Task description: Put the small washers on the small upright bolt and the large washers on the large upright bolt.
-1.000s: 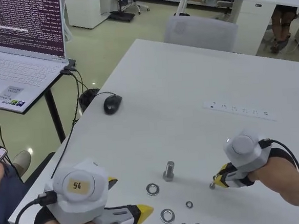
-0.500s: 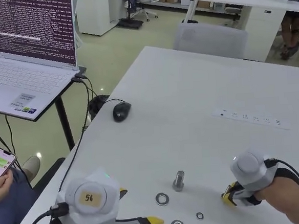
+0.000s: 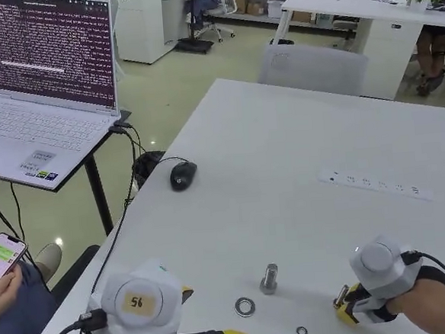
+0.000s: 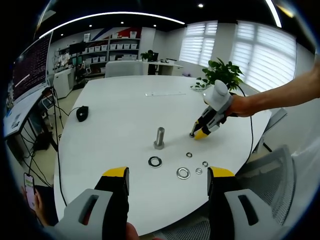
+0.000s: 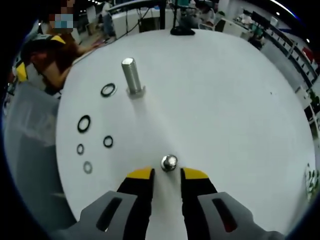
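Observation:
The large upright bolt (image 3: 269,278) stands near the front of the white table (image 3: 282,147). My right gripper (image 5: 167,174) is open by a narrow gap, and the small upright bolt (image 5: 169,162) stands just past its tips, touching neither. A large washer (image 3: 244,307) lies left of the large bolt, and a second large washer (image 4: 183,173) lies nearer me. Small washers (image 4: 189,154) lie flat among them, with one (image 3: 301,332) near the table's front. My left gripper (image 4: 168,175) hangs open wide and holds nothing, short of the washers. The right gripper (image 4: 212,112) also shows beyond the washers.
A black mouse (image 3: 182,174) and its cable lie at the table's left edge. A white power strip (image 3: 376,184) lies further back. An open laptop (image 3: 42,95) stands on a stand to the left, and a grey chair (image 3: 312,67) is behind the table.
The head camera has tilted up, so the whole picture slid down. The right gripper has stayed beside the small bolt and the left gripper has stayed open.

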`<state>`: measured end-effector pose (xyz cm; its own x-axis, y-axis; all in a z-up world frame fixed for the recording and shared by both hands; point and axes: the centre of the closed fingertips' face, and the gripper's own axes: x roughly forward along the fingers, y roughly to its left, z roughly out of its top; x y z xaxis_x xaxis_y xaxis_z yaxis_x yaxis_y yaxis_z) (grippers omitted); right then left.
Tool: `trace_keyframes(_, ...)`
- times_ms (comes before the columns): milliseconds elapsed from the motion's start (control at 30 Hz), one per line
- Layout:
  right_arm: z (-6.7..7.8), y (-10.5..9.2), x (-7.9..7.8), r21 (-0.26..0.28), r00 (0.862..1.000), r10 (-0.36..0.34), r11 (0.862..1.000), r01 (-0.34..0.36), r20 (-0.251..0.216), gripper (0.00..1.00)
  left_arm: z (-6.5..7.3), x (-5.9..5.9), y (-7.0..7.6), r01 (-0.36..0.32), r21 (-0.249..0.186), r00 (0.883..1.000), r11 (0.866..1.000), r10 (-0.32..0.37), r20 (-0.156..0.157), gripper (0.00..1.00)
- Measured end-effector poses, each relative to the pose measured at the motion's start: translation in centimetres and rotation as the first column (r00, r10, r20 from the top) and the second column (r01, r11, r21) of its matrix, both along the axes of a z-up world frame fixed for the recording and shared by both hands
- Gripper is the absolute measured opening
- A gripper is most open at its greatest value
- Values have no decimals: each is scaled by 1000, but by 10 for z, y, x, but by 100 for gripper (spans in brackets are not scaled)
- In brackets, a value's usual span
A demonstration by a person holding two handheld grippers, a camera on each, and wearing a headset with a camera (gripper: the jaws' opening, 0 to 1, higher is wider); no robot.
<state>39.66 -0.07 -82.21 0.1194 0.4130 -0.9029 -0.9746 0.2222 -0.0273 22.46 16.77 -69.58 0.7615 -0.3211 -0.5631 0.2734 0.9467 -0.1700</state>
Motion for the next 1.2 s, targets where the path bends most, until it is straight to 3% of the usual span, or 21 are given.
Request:
trace_keyframes(267,2,-12,-10,22,999,-51,998,51,-11,24,1,-1,-1,3,0,1000,1000,-3,5,63)
trace_keyframes(367,1,-17,-20,39,996,-86,995,87,-26,28,2,-1,-2,5,0,1000,1000,-5,8,63)
trace_keyframes(767,-1,-26,-58,112,982,-175,977,183,-76,30,0,-11,-13,27,3,1000,1000,-27,5,62)
trace_keyframes(1200,1,-3,-89,121,994,-89,988,96,-60,29,-6,-24,-17,24,-6,1000,1000,-24,-8,62)
